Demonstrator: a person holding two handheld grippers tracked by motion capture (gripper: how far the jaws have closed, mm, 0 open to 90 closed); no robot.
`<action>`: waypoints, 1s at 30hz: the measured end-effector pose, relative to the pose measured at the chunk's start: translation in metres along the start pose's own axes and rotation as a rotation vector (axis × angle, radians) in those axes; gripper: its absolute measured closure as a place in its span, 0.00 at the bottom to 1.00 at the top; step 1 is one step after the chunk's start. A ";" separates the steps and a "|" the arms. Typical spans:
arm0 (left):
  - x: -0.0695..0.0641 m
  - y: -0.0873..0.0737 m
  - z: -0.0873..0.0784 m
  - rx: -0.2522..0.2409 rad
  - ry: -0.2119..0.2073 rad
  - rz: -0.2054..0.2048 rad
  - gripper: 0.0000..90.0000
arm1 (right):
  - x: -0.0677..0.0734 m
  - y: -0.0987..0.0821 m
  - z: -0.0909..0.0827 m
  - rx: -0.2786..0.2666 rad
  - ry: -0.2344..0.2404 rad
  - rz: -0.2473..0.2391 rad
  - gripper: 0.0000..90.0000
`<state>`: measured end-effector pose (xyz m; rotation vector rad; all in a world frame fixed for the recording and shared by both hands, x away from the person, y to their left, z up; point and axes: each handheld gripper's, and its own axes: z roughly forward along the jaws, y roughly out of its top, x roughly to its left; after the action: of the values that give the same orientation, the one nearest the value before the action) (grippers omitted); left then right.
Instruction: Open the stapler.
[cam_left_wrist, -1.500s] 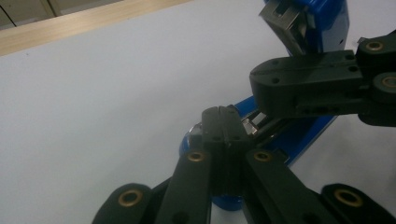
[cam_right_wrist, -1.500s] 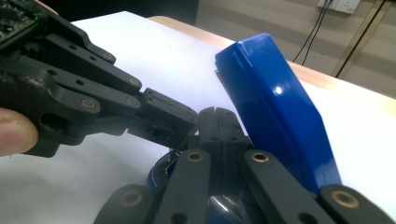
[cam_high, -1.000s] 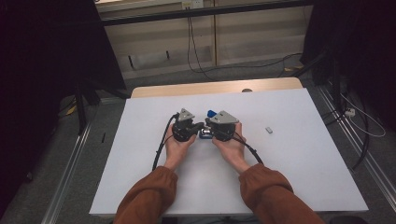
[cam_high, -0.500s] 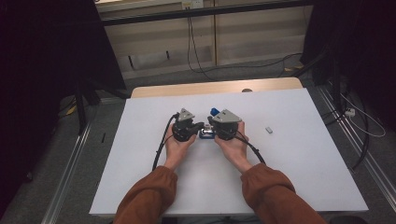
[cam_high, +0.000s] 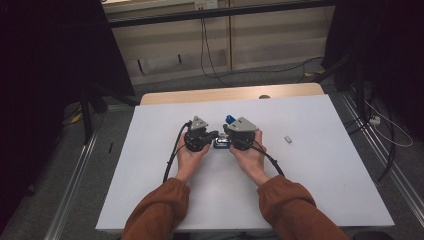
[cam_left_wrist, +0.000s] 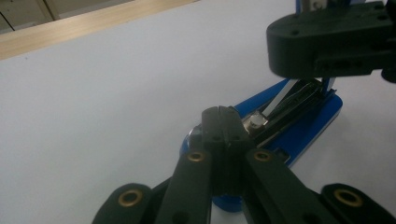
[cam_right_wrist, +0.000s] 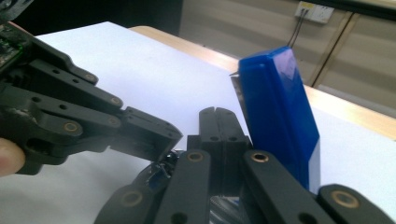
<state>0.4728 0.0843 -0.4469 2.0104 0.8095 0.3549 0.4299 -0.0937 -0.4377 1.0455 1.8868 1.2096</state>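
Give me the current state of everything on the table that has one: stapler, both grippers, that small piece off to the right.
Blue stapler: open, lid swung up, base flat on the white table, metal staple channel exposed.
Left gripper: fingers shut, tips at the stapler's base end, holding nothing.
Right gripper: fingers shut, beside the raised lid, holding nothing.
Small grey piece: lying loose, apart from both hands.
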 end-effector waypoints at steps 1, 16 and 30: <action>0.000 0.000 0.000 0.000 0.000 0.003 1.00 | -0.002 0.000 0.000 -0.001 0.003 0.003 1.00; 0.000 0.000 0.000 -0.002 -0.004 0.005 1.00 | -0.016 0.005 -0.010 -0.015 -0.035 0.029 1.00; -0.001 0.000 0.000 0.003 0.001 0.008 1.00 | -0.021 0.005 -0.015 -0.010 -0.036 0.046 1.00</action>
<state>0.4722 0.0839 -0.4468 2.0170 0.8027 0.3597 0.4290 -0.1170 -0.4255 1.1043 1.8364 1.2166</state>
